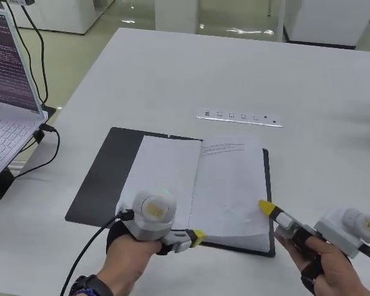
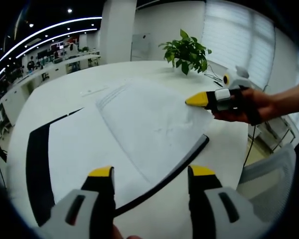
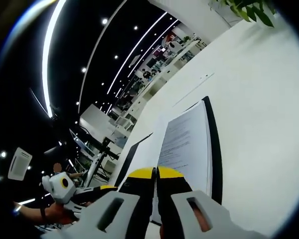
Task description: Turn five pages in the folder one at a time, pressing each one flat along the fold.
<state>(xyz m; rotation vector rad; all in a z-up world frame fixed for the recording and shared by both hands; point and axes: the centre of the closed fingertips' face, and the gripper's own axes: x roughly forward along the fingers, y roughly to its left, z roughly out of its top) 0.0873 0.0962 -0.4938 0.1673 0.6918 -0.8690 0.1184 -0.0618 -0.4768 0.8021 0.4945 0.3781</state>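
The folder (image 1: 98, 179) lies open on the white table, black cover underneath and white pages on top. My right gripper (image 1: 266, 208) is at the right-hand page's (image 1: 231, 185) outer edge. Its jaws are shut on that page, and the sheet (image 3: 182, 139) runs up from the yellow tips (image 3: 155, 173). In the left gripper view the page (image 2: 149, 119) curves up off the stack where the right gripper (image 2: 197, 99) pinches it. My left gripper (image 1: 197, 236) hovers open at the folder's near edge by the fold, and the black cover edge (image 2: 164, 181) passes between its fingers (image 2: 100, 172).
A laptop (image 1: 6, 111) stands open at the table's left edge, and its cables (image 1: 46, 145) trail towards the folder. A power strip (image 1: 239, 117) is set into the table beyond the folder. A potted plant (image 2: 187, 50) stands at the far end, and a chair (image 2: 269, 169) is beside the table.
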